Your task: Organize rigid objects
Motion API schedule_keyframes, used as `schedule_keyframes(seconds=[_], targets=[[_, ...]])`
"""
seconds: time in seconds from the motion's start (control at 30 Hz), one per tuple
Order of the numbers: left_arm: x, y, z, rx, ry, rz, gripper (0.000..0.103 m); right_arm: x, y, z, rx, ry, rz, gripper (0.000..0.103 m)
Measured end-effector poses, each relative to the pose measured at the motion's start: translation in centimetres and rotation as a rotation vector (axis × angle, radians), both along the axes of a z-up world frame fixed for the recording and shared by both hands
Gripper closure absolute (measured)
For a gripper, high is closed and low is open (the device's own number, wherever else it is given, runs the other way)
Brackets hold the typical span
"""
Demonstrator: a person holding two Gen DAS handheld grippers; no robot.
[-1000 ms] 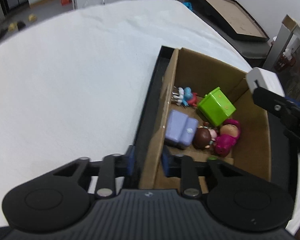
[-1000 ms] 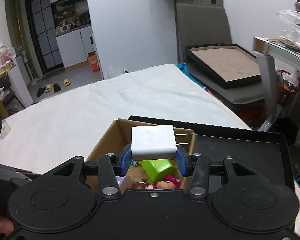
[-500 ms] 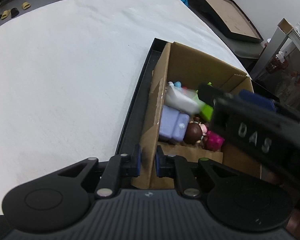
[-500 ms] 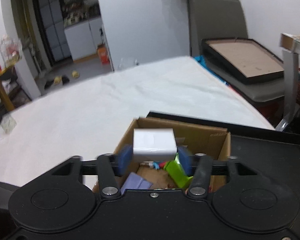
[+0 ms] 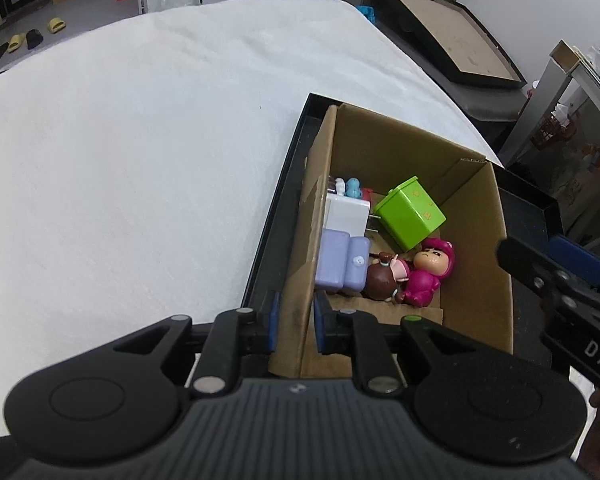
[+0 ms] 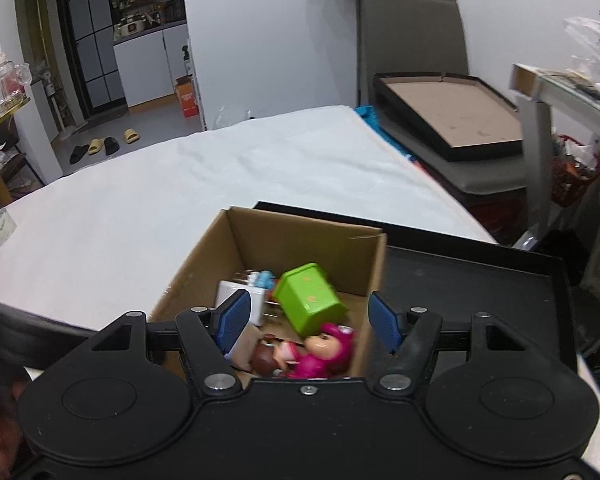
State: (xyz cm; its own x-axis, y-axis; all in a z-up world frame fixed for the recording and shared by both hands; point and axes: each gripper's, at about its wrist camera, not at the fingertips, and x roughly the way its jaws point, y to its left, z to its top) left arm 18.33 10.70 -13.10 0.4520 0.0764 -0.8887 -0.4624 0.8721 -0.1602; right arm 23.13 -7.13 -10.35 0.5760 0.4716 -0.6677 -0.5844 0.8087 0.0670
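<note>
White plastic plug-in charger (image 5: 347,215) — released, now inside brown cardboard box (image 5: 474,184), against its left wall; right gripper (image 6: 307,322) jaws open, empty; left gripper (image 5: 294,322) jaws clamp that wall — item stowed.

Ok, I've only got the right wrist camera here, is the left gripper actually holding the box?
Observer: Yes, the left gripper is shut on the near left wall of the cardboard box.
Operator: What's tucked behind my blue pad?
Observer: A purple toy sofa, right beside the white charger.
Operator: Which way do its prongs point?
Observer: Toward the green cube.
</note>
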Motion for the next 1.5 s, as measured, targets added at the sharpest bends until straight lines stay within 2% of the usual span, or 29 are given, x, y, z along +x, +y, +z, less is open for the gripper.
schedule_keyframes(seconds=[0.4, 0.5, 0.63, 0.7, 0.97, 1.0, 1.03, 1.23, 1.5], targets=[[0.0, -1.7, 1.6, 0.049, 0.01, -0.013, 0.082, -0.1, -4.2, 0.3, 0.03, 0.013, -0.068, 0.038], [-0.1, -2.4, 2.2, 0.062, 0.01, -0.029, 0.076, -0.2, -5.2, 0.8, 0.047, 0.019, -0.085, 0.036], [-0.5, -3.6, 3.5, 0.097, 0.005, -0.056, 0.06, -0.5, -6.9, 1.3, 0.072, 0.039, -0.12, 0.025], [-0.8, -4.2, 4.1, 0.116, 0.0, -0.072, 0.056, -0.8, -7.6, 1.7, 0.078, 0.045, -0.139, 0.024], [-3.3, -6.3, 6.4, 0.12, -0.035, -0.141, 0.049, -2.5, -10.5, 3.6, 0.105, 0.054, -0.222, 0.004], [-3.6, -6.5, 6.7, 0.114, -0.038, -0.148, 0.046, -2.8, -10.7, 4.0, 0.107, 0.05, -0.229, 0.001], [-4.2, -6.7, 7.1, 0.111, -0.041, -0.152, 0.04, -3.1, -11.0, 4.3, 0.11, 0.046, -0.235, 0.0], [-7.0, -7.3, 9.1, 0.107, -0.084, -0.165, 0.026, -5.2, -12.1, 6.4, 0.129, 0.036, -0.266, 0.0], [-10.4, -7.6, 11.4, 0.109, -0.109, -0.191, 0.017, -8.5, -12.3, 8.7, 0.136, 0.018, -0.291, 0.0]])
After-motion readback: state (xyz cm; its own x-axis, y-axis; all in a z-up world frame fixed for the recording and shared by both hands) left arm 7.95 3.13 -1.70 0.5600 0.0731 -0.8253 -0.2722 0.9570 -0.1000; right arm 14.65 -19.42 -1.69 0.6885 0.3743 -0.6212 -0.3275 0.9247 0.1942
